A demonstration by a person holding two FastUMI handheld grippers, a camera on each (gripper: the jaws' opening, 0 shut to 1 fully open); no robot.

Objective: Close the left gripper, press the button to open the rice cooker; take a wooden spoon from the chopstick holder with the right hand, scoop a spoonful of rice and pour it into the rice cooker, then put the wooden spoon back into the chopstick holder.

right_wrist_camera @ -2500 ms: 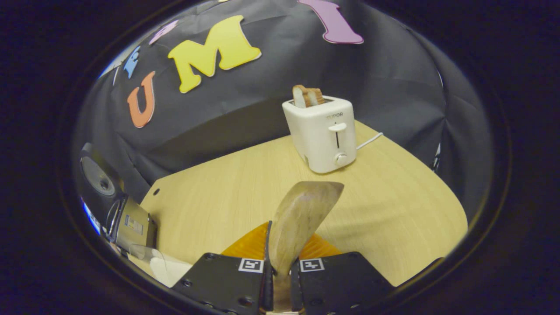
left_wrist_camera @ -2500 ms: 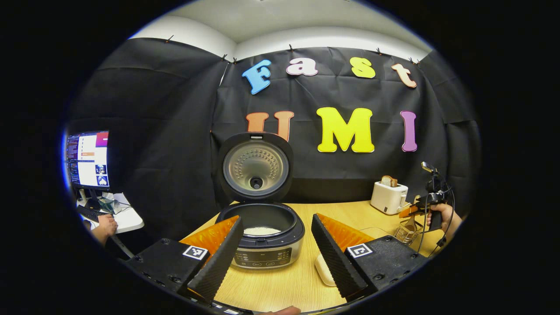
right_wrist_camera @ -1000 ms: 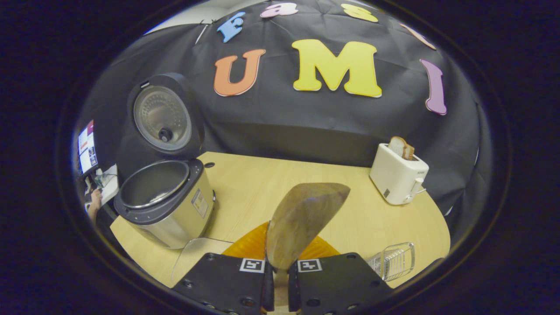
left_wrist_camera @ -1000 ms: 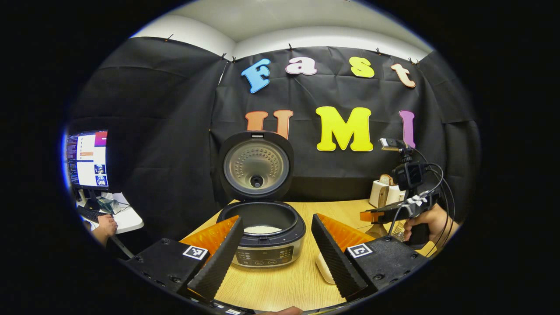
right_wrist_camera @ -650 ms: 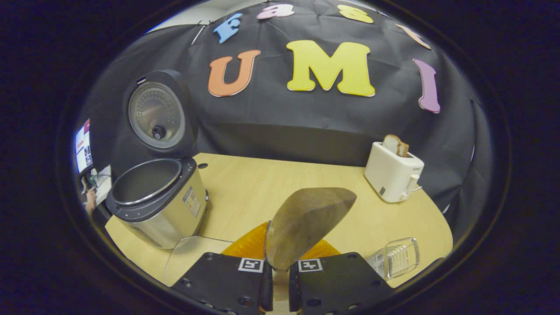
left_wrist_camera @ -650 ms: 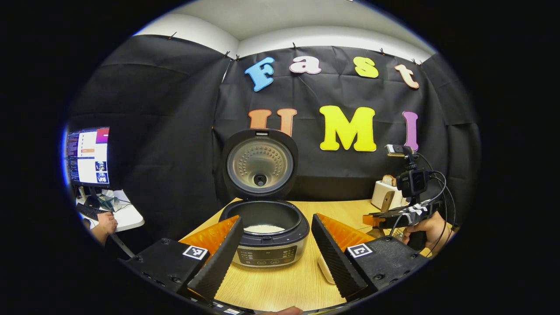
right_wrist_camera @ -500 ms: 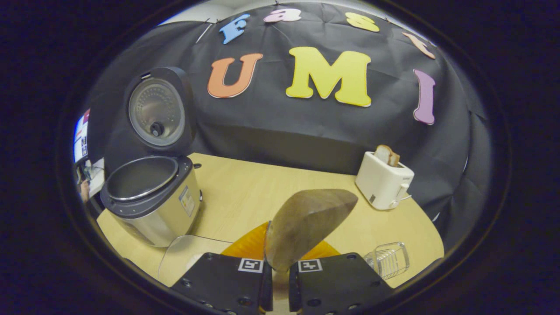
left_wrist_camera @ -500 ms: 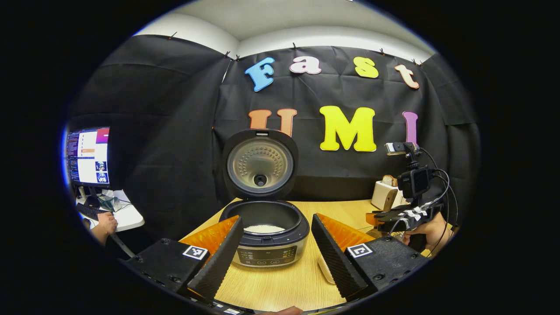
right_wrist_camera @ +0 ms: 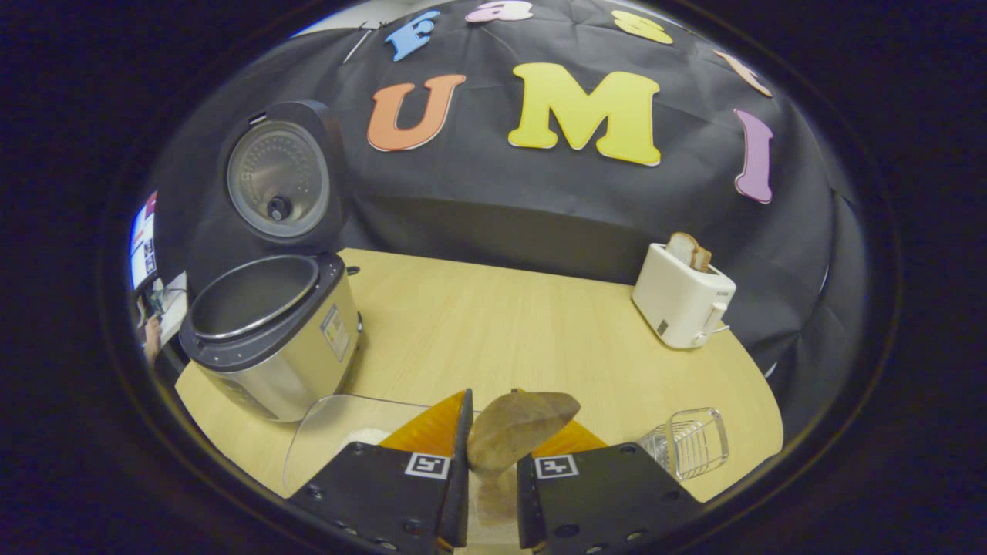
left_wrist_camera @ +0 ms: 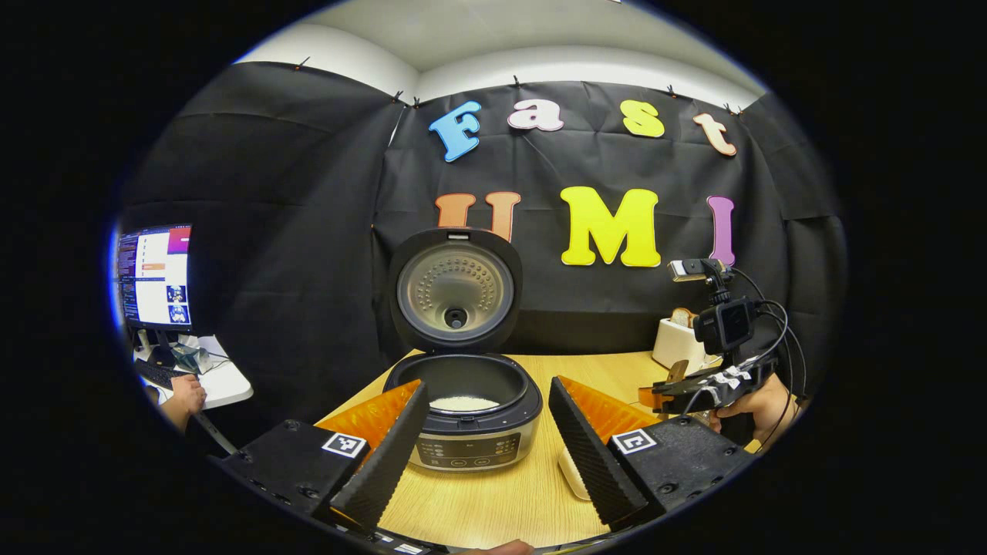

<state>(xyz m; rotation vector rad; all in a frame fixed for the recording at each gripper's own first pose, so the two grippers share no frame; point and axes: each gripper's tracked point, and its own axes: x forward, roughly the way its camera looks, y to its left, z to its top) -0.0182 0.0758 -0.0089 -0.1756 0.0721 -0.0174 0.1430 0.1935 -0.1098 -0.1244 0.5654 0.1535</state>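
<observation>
The tabletop [right_wrist_camera: 493, 331] carries the rice cooker [right_wrist_camera: 270, 339] at its left, lid [right_wrist_camera: 279, 179] standing upright and pot open; in the left gripper view a patch of white rice [left_wrist_camera: 463, 403] lies in the pot; that much matches the frame half a second ago. What has changed is the wooden spoon [right_wrist_camera: 518, 428]: its bowl stood tall above the fingers of the right hand-held gripper [right_wrist_camera: 487, 470] half a second ago, and now sits much lower, barely above them, slipped or tipped down between the two; the gap between those fingers looks a little wider than before, and whether both press on the handle I cannot tell. The clear container [right_wrist_camera: 339, 432] lies just left of that hand-held gripper, on the cooker's side; the chopstick holder [right_wrist_camera: 690, 443] lies just to its right; the toaster [right_wrist_camera: 682, 301] stands well apart at the back right. The left hand-held gripper [left_wrist_camera: 490, 432] is spread wide, holding nothing, its fingers framing the cooker's front panel.
</observation>
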